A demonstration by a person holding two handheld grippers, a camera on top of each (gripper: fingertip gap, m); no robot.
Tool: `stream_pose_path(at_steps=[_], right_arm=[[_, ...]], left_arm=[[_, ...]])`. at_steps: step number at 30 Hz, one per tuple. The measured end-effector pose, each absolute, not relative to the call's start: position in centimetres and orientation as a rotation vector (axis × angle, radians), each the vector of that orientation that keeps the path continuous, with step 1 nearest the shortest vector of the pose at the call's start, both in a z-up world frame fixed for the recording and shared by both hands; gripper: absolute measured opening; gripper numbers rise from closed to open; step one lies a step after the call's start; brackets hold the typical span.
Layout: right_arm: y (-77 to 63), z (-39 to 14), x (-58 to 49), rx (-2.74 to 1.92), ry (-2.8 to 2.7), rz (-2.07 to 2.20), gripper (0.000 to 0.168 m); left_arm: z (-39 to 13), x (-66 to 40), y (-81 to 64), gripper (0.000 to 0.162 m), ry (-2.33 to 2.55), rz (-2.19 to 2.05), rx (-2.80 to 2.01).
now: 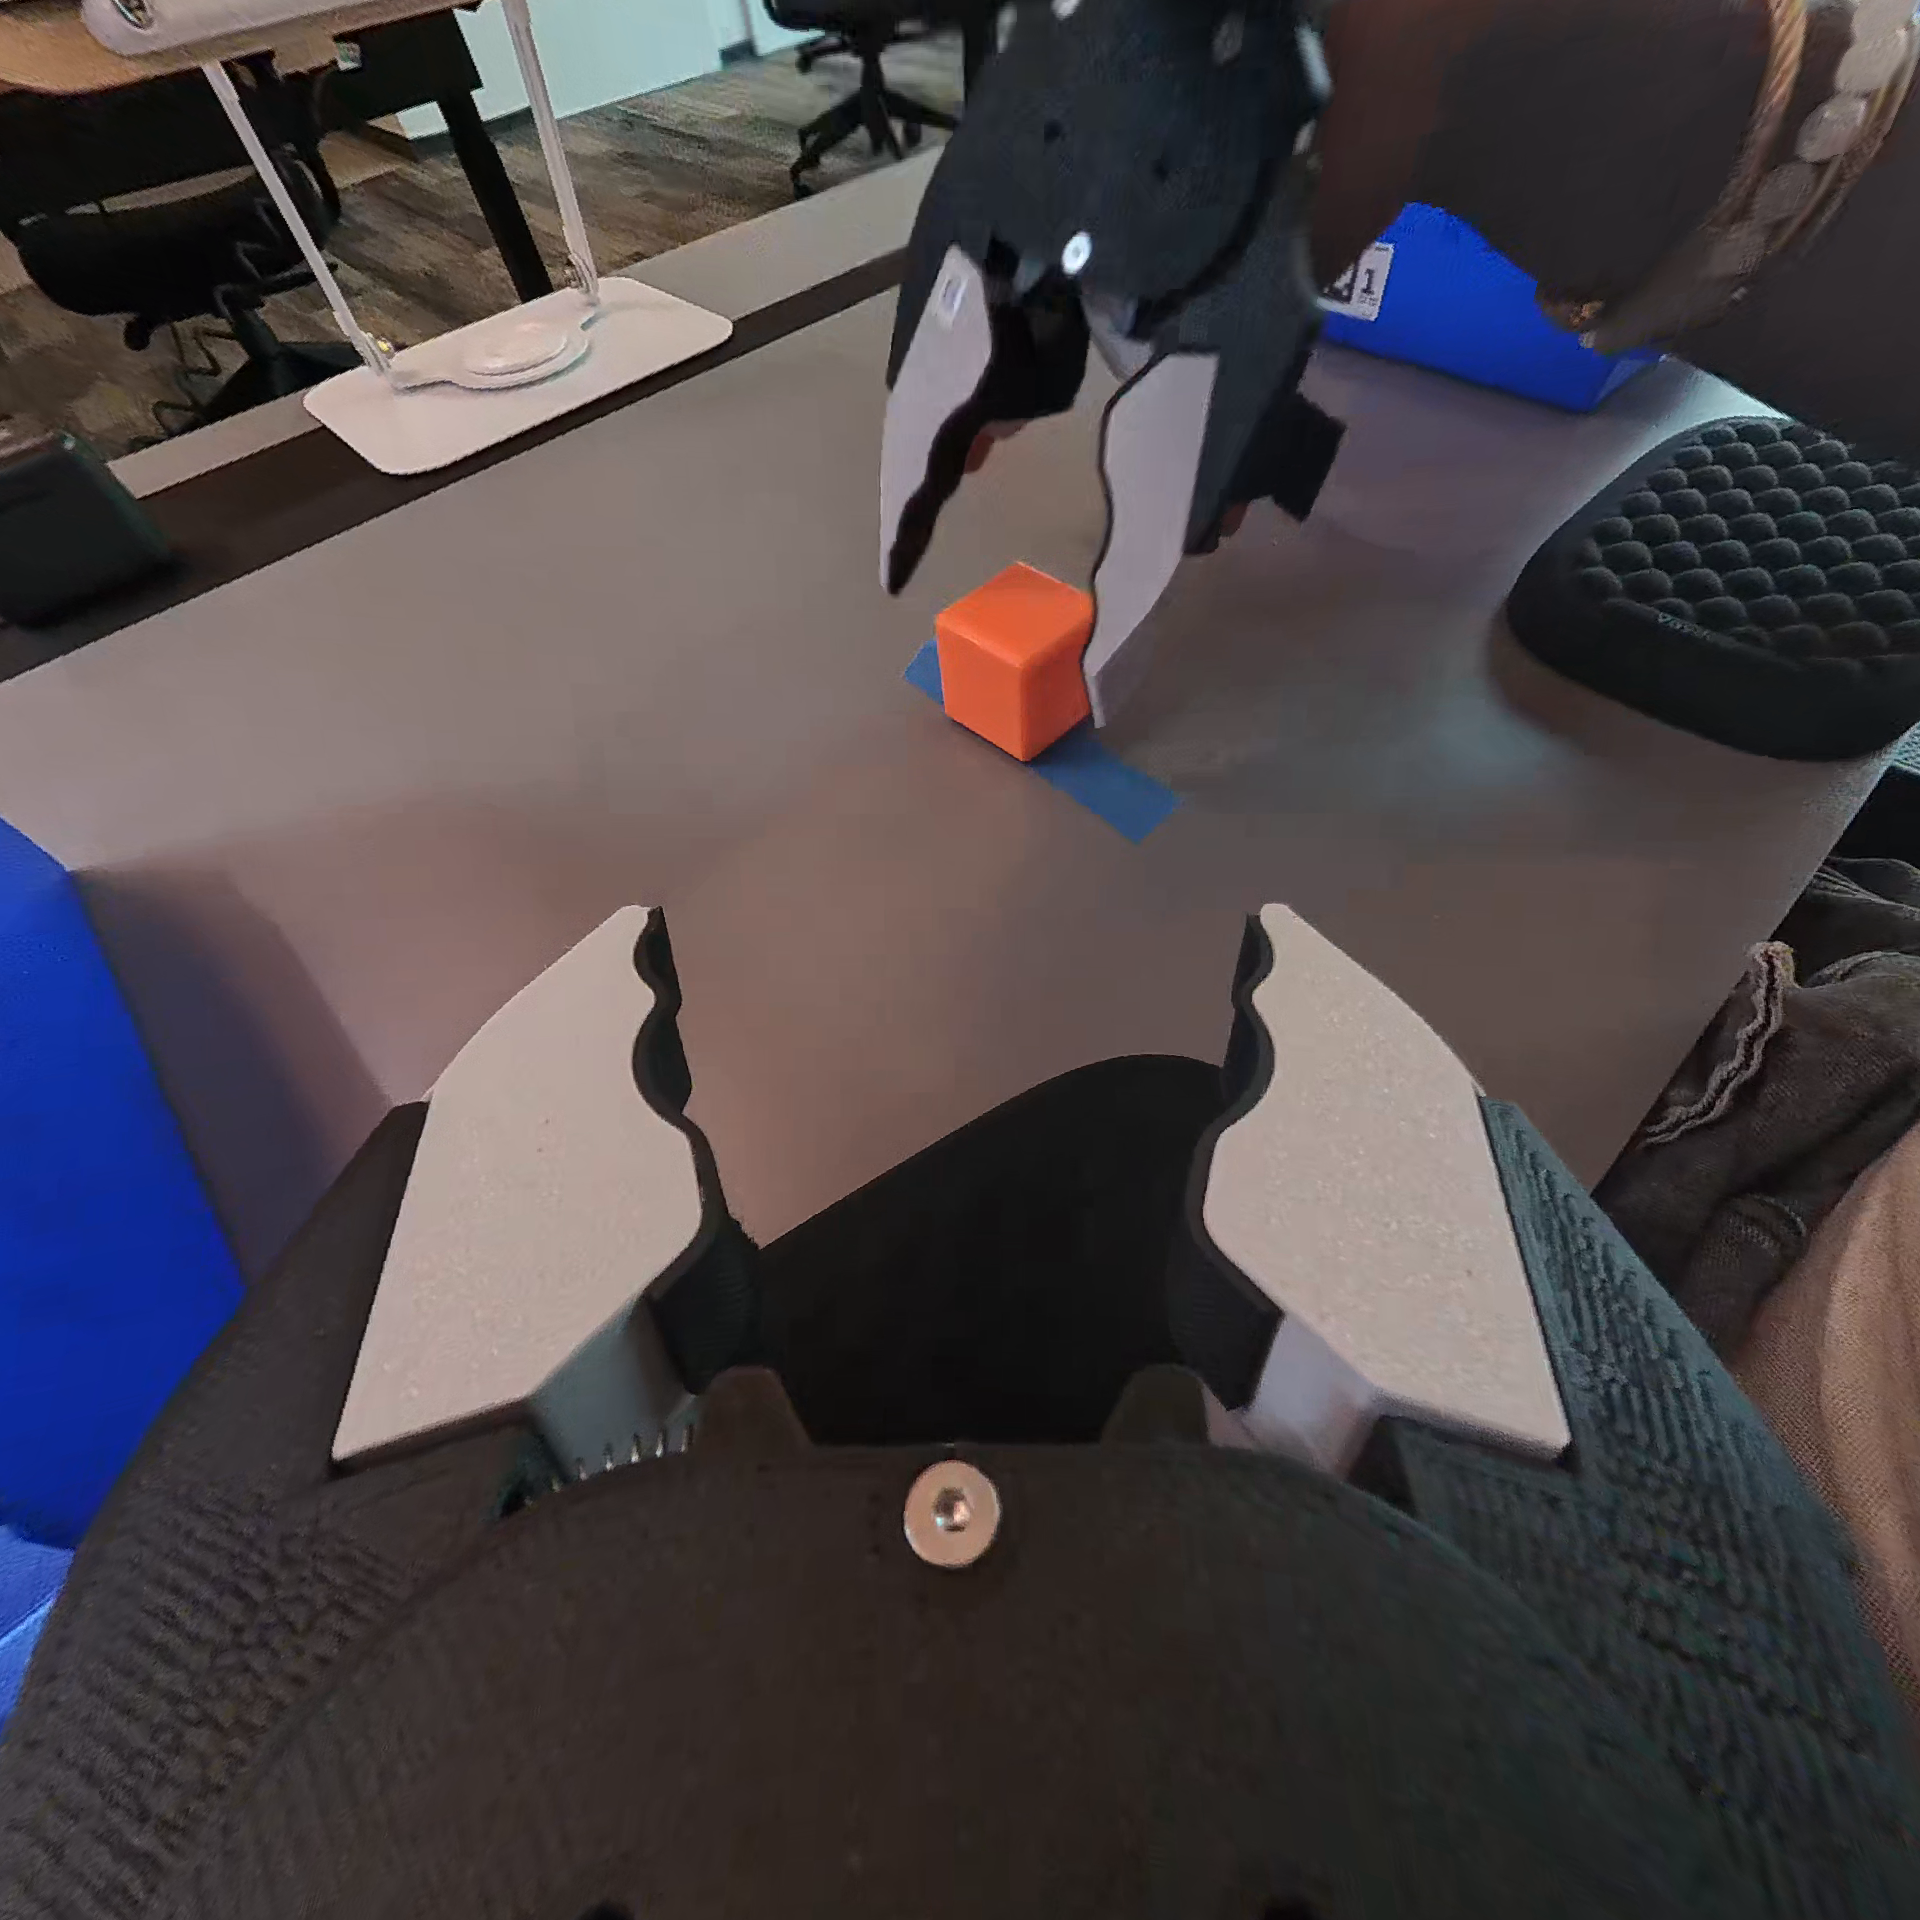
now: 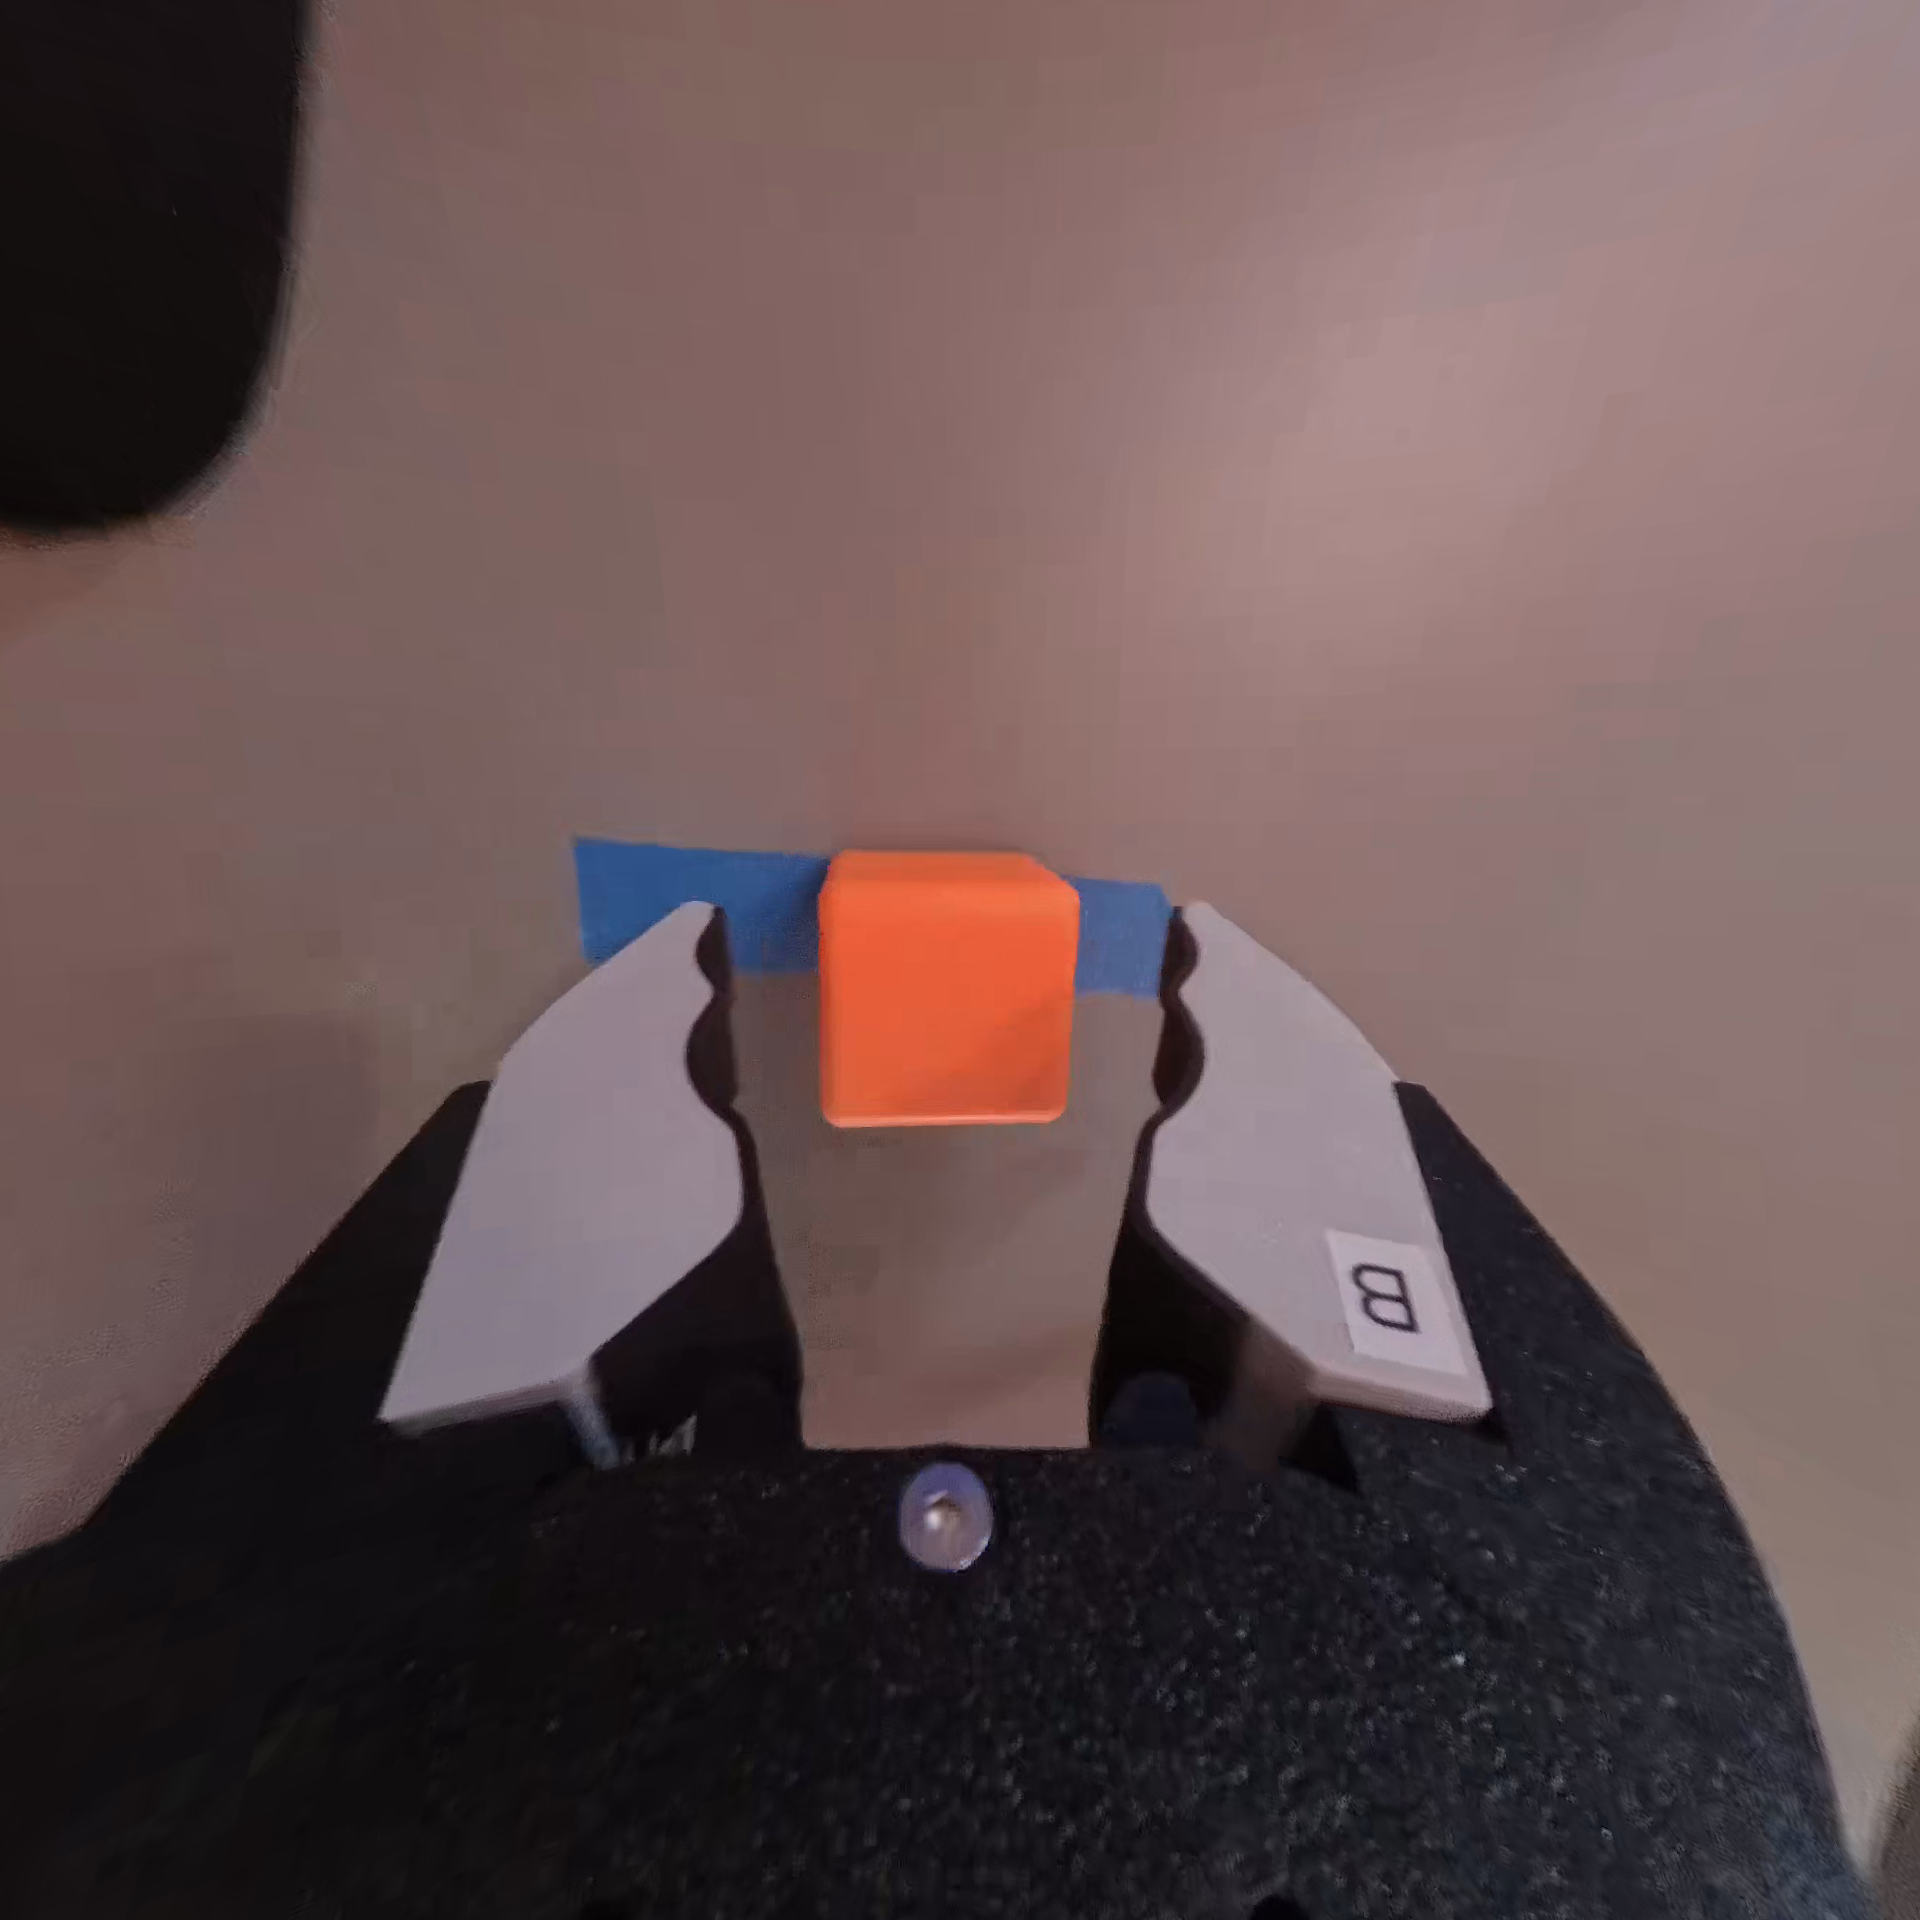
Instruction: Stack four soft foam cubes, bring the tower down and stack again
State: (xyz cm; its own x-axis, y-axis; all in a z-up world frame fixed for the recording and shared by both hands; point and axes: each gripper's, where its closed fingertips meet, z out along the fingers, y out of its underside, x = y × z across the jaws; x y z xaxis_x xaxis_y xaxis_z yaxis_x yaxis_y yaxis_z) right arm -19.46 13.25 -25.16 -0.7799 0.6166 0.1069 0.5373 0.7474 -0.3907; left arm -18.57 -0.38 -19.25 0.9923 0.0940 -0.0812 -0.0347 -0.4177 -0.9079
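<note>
An orange foam cube point(image 1: 1016, 660) sits on a strip of blue tape point(image 1: 1107, 784) on the grey table. It also shows in the right wrist view point(image 2: 943, 987), on the same tape point(image 2: 675, 899). My right gripper point(image 2: 943, 920) is open, pointing down over the cube, with a finger on each side and a gap to both. In the left wrist view the right gripper point(image 1: 992, 649) hangs over the cube. My left gripper point(image 1: 951, 920) is open and empty, nearer the table's front, well short of the cube. No other cubes show.
A black textured cushion point(image 1: 1756, 582) lies at the right, also in the right wrist view point(image 2: 125, 239). A blue box point(image 1: 1475, 312) stands behind it, a blue object point(image 1: 94, 1195) at the left. A white stand base point(image 1: 520, 364) sits at the table's far edge.
</note>
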Motion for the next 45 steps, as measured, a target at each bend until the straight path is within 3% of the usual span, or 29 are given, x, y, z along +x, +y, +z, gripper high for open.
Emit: stream_pose_path(at_steps=[1,3,5,11,19,22,30,36,39,45], right_arm=[[12.9,-24.3,-19.6,-0.898,-2.654,0.637,0.089],[12.6,-23.0,-19.2,-0.885,-2.513,0.886,0.105],[13.2,-23.2,-18.4,-0.905,-2.393,1.064,0.107],[15.0,-25.2,-18.4,-0.923,-2.214,1.223,0.082],[14.4,-26.4,-18.4,-0.897,-2.321,1.148,0.071],[14.4,-26.4,-18.4,-0.892,-2.319,1.156,0.049],[14.3,-26.3,-18.3,-0.870,-2.318,1.148,0.049],[14.2,-26.3,-18.2,-0.861,-2.314,1.143,0.049],[14.2,-26.3,-18.2,-0.858,-2.312,1.140,0.049],[14.2,-26.4,-18.3,-0.867,-2.316,1.145,0.049]], left_arm=[[-19.2,-18.7,-0.5,0.102,-0.044,0.148,-1.992],[-19.0,-18.9,-0.7,0.102,-0.044,0.162,-1.980],[-18.6,-19.2,-0.9,0.102,-0.033,0.181,-1.964],[-16.4,-19.9,-0.8,0.101,-0.010,0.224,-1.894],[-13.5,-19.9,-1.6,0.097,-0.089,0.138,-1.733],[-13.2,-21.5,-2.9,0.094,-0.134,0.207,-1.737],[-10.7,-33.3,-7.9,0.076,-0.284,0.502,-1.884],[-16.5,-45.5,-7.6,0.078,-0.625,0.383,-2.223],[-19.6,-46.5,-5.9,0.087,-0.696,0.300,-2.255],[-24.5,-47.6,-5.3,0.086,-0.686,0.409,-2.437]])
